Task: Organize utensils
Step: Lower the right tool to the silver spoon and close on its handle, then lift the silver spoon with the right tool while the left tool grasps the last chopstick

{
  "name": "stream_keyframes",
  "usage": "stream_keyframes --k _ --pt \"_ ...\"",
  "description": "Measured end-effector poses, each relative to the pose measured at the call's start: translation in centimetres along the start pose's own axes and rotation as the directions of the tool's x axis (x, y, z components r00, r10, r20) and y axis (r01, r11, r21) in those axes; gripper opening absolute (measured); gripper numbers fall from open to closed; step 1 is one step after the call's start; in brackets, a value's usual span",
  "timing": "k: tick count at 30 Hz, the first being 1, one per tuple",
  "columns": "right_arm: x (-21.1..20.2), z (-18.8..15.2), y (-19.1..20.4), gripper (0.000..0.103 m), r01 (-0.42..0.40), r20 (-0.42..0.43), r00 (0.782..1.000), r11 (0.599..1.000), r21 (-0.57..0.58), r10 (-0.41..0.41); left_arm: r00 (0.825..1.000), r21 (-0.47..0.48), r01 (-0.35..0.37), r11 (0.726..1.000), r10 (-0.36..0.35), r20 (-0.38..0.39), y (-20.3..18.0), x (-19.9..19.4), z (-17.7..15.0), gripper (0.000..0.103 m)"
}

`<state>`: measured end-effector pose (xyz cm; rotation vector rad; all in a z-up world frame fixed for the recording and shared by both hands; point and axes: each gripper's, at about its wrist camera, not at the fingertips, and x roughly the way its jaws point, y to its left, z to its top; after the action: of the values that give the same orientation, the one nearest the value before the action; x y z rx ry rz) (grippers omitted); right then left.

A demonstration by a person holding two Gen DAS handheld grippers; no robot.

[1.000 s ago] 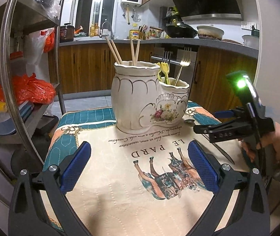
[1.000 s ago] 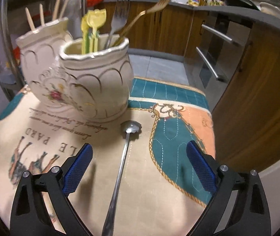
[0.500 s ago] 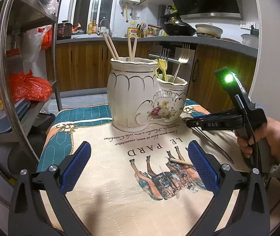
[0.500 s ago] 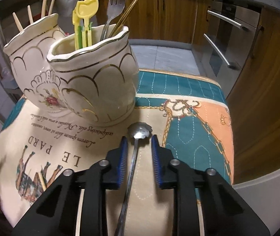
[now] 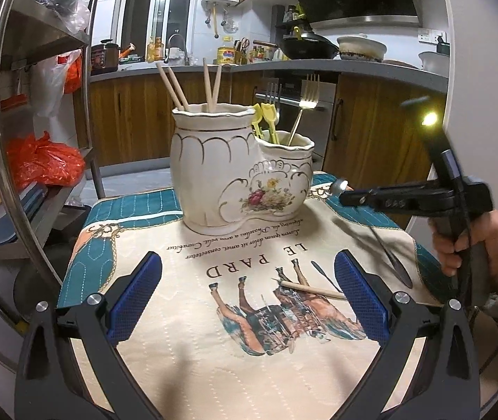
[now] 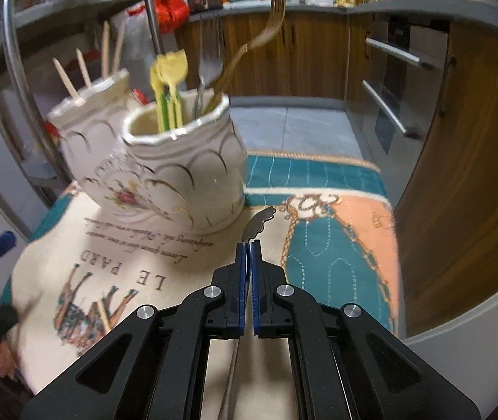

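Note:
A white two-pot ceramic holder (image 5: pixel 214 175) (image 6: pixel 179 175) stands on the printed cloth (image 5: pixel 186 301). Its tall pot holds chopsticks; the short pot holds forks (image 6: pixel 210 66) and yellow plastic picks (image 5: pixel 264 119). My right gripper (image 6: pixel 249 245) (image 5: pixel 345 196) is shut on a metal spoon (image 6: pixel 261 222) just behind its bowl. The spoon (image 5: pixel 385 252) is raised at the bowl end, and its handle slants down to the cloth. My left gripper (image 5: pixel 247 262) stands open above the cloth with nothing between its fingers. One chopstick (image 5: pixel 311 288) (image 6: pixel 103 309) lies loose on the cloth.
A thin metal utensil (image 5: pixel 322 274) lies beside the loose chopstick. A steel shelf rack (image 5: pixel 39 112) with orange bags (image 5: pixel 39 161) stands left of the table. Wooden cabinets and an oven (image 6: pixel 399 80) lie beyond. The cloth's right edge (image 6: pixel 392 245) drops off near the cabinet.
The right gripper went from wide open around the lying spoon to shut on it, then lifted its bowl end off the cloth. The left gripper stayed open and hardly moved.

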<state>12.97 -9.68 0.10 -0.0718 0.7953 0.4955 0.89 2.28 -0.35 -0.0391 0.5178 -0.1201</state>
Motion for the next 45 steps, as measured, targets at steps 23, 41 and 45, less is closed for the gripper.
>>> stream_keyframes --k 23,41,45 --pt "-11.6 -2.7 1.6 0.003 0.102 0.429 0.902 0.991 -0.089 -0.054 0.991 -0.021 0.021 1.0 -0.024 -0.135 -4.2 1.1 0.0 0.085" --pt "-14.7 -5.0 -1.1 0.003 0.055 0.491 0.87 0.998 -0.009 -0.043 0.928 0.028 -0.145 0.989 0.146 -0.344 -13.4 6.4 -2.0 0.065" --pt "-15.0 -5.4 -1.2 0.003 0.041 0.5 0.866 0.999 -0.009 -0.031 0.925 0.058 -0.156 0.986 0.167 -0.341 -13.8 6.7 -1.5 0.032"
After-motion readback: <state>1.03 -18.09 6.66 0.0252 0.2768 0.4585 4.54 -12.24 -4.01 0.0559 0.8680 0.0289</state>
